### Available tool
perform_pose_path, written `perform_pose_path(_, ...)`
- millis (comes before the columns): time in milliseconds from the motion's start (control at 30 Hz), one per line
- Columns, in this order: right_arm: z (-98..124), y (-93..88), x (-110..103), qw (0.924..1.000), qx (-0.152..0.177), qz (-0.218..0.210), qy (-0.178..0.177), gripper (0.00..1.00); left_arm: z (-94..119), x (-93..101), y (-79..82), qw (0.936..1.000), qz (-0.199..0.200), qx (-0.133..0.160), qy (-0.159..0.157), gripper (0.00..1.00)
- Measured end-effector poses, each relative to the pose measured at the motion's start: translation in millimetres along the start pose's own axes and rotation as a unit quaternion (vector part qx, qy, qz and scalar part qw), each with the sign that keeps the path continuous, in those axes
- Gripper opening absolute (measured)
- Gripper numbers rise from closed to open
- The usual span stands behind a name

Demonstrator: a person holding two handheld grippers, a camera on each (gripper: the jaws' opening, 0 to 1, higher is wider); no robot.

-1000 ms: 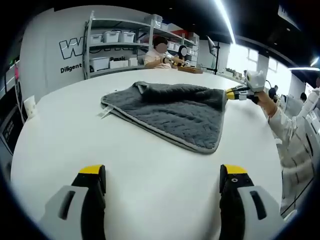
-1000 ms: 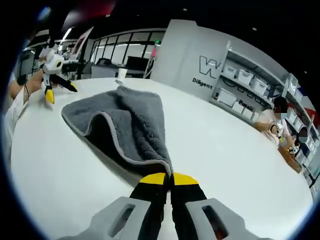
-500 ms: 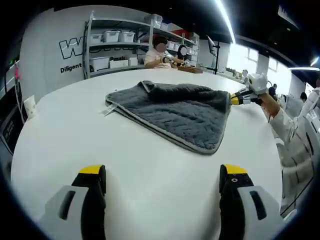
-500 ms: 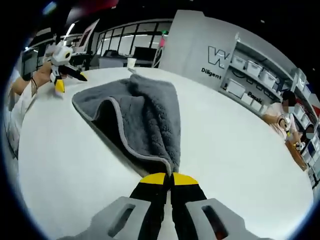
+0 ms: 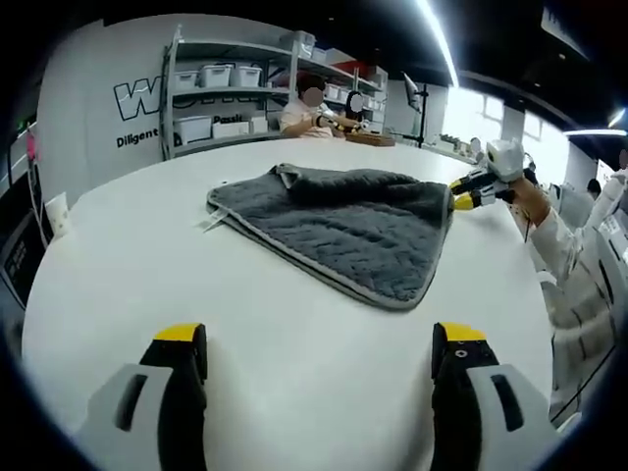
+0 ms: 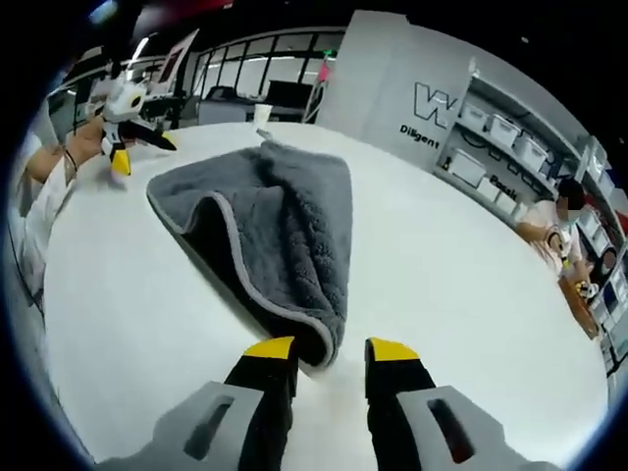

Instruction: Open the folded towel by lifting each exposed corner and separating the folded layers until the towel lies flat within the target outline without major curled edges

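A grey towel (image 5: 343, 221) with a paler hem lies on the white round table (image 5: 128, 265), its top layer doubled over in a loose fold. My left gripper (image 5: 319, 339) stands open near the table's front edge, well short of the towel, with nothing between its fingers. At the towel's far right corner, a hand holds my right gripper (image 5: 459, 193). In the right gripper view the towel (image 6: 285, 226) stretches away from my right gripper (image 6: 331, 350), which is open, with the towel's near corner lying loose between the jaws. My left gripper (image 6: 142, 149) is beyond the towel's far end.
A white cup (image 5: 57, 208) stands at the table's left edge. Shelves with white bins (image 5: 221, 74) line the wall, and seated people (image 5: 309, 108) work at the table's far side. A small white tag (image 5: 208, 222) sticks out of the towel's left corner.
My right gripper has opened and let go of the towel corner, which now rests on the table between its jaws. The left gripper has stayed put.
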State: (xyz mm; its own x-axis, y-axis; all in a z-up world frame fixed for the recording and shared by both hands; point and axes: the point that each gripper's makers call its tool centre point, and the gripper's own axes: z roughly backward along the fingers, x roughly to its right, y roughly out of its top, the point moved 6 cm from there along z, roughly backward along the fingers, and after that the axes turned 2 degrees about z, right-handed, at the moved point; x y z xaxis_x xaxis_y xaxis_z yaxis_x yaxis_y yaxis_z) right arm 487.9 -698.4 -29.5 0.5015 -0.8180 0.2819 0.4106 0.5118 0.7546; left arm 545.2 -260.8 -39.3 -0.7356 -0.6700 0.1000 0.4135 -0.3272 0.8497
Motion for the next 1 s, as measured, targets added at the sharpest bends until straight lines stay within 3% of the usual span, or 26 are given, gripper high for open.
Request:
perform_pose_path(67, 4, 3.5, 3, 1.0, 0.003, -0.006, -0.001, 0.33, 0, 0.2, 0.2, 1.0, -0.001, 0.001, 0.0, 0.93)
perform_pose_path(200, 14, 14.0, 10, 0.9999, 0.007, -0.007, -0.004, 0.55, 1, 1.8, 1.2, 1.0, -0.002, 0.004, -0.004, 0.93)
perform_pose_path(333, 21, 26.0, 14, 0.9999, 0.012, -0.001, -0.006, 0.63, 1, 1.9, 0.8, 1.0, -0.003, 0.004, -0.003, 0.93)
perform_pose_path(400, 22, 31.8, 14, 0.9998, 0.017, -0.004, -0.001, 0.71, 1, 2.2, 0.7, 1.0, -0.003, 0.004, -0.004, 0.93)
perform_pose_path(633, 14, 54.3, 6, 0.999, 0.014, 0.04, 0.012, 0.79, 2, 3.5, 0.9, 1.0, -0.005, 0.007, -0.004, 0.93)
perform_pose_path(800, 4, 78.9, -2, 0.9967, 0.026, 0.072, 0.026, 0.93, 3, 2.8, 1.2, 0.9999, -0.003, 0.01, -0.003, 0.93)
perform_pose_path(1000, -11, 105.9, -12, 0.9946, 0.048, 0.08, 0.047, 0.99, 3, 3.4, 1.7, 0.9999, -0.005, 0.01, -0.004, 0.93)
